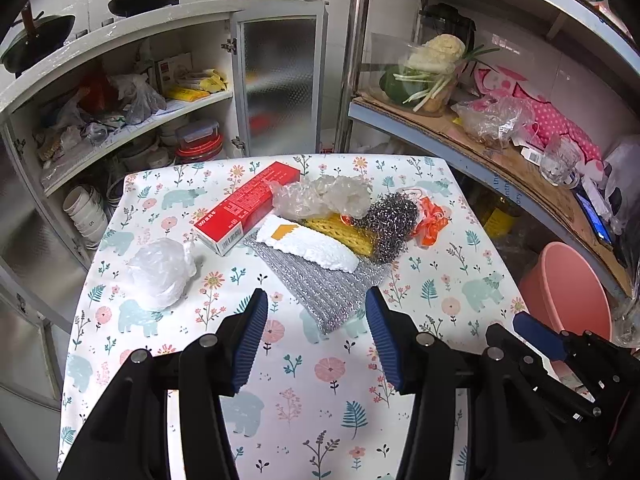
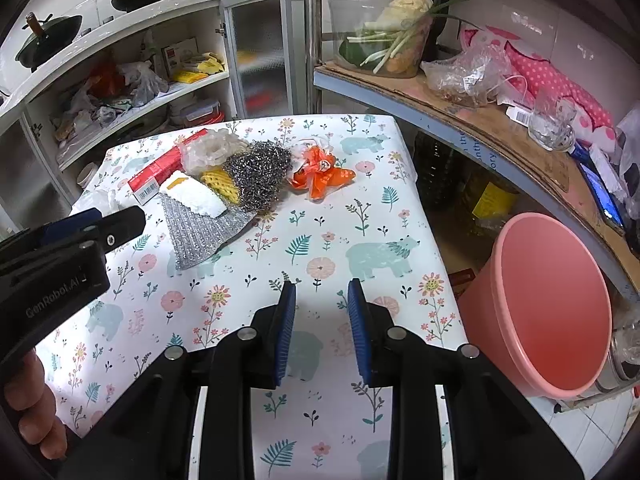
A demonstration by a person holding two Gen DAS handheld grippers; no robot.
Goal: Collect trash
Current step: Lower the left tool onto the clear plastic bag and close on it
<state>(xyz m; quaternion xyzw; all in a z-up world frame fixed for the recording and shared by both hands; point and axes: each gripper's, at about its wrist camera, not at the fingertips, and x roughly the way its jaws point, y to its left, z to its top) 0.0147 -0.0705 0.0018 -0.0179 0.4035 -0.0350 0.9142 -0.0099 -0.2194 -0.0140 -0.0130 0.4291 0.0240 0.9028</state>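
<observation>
Your fingers stand apart and empty on both the left gripper (image 1: 316, 312) and right gripper (image 2: 321, 304). Nothing is collected yet: the round pink plastic bucket (image 2: 560, 300) beside the bench (image 2: 380, 208) looks empty. The red cardboard box (image 1: 244, 206), steel-wool ball (image 1: 390, 220), orange wrapper (image 2: 322, 174) and knotted white plastic bag (image 1: 160, 272) all lie on the bench.

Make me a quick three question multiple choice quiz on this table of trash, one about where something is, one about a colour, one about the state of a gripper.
1. Where does the pink bucket stand?
A. On the table
B. On the floor beside the table
C. On the shelf

2. What colour is the long carton?
A. Red and white
B. Green
C. Black

3. How is the left gripper?
A. Shut on the carton
B. Shut on the white bag
C. Open, holding nothing

Answers:
1 B, it sits lower than the tabletop, off its right edge.
2 A, red body with a white end.
3 C, its jaws stand apart over the silver mesh cloth, gripping nothing.
</observation>
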